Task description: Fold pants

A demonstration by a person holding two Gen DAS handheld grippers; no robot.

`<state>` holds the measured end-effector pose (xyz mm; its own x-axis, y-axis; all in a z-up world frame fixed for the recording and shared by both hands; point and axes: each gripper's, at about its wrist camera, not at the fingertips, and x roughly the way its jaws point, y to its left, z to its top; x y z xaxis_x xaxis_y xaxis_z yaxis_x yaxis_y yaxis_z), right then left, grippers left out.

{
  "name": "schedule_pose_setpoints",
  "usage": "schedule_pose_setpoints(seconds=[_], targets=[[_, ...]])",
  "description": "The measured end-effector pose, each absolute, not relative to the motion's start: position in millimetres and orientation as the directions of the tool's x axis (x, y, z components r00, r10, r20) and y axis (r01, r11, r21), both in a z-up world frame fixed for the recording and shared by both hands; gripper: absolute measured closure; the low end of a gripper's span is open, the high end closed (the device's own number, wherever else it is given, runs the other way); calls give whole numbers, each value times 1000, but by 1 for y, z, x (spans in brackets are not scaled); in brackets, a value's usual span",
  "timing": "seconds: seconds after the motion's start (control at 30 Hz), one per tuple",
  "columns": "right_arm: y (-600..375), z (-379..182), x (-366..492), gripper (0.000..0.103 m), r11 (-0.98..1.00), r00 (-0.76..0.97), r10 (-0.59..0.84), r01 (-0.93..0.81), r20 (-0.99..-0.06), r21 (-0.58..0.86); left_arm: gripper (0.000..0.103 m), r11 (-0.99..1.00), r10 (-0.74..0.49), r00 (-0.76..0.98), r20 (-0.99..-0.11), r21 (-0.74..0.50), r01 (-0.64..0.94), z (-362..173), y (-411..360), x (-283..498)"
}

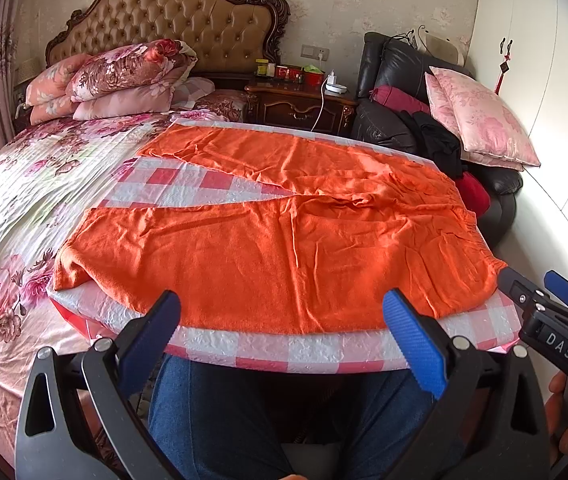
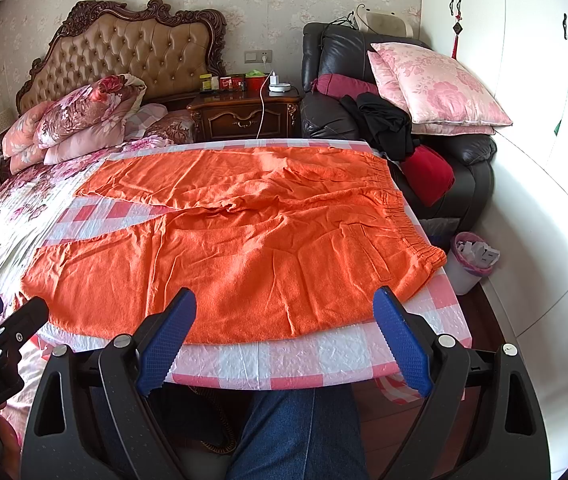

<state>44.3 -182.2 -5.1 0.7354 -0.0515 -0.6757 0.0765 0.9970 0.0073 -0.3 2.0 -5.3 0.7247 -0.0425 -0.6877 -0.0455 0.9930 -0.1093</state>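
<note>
Orange pants (image 1: 268,248) lie flat on checked board, waistband right, legs left. Left gripper (image 1: 284,340) and right gripper (image 2: 284,336) both wide, empty. Soft, light, wrinkly cloth; pinch near-edge hem and waistband.

Pants (image 2: 244,240) lie on table (image 2: 323,356), beside bed (image 2: 16,208).

Both wrist cams low, near table (image 1: 323,350) edge, facing bed (image 2: 16,208).
</note>
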Motion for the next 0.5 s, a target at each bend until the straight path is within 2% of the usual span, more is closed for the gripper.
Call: schedule_pose_setpoints(seconds=[0.5], targets=[[-193, -45, 77, 16, 995, 650, -72, 104, -756, -5, 2, 990, -68, 666, -743, -132, -47, -39, 3, 31]])
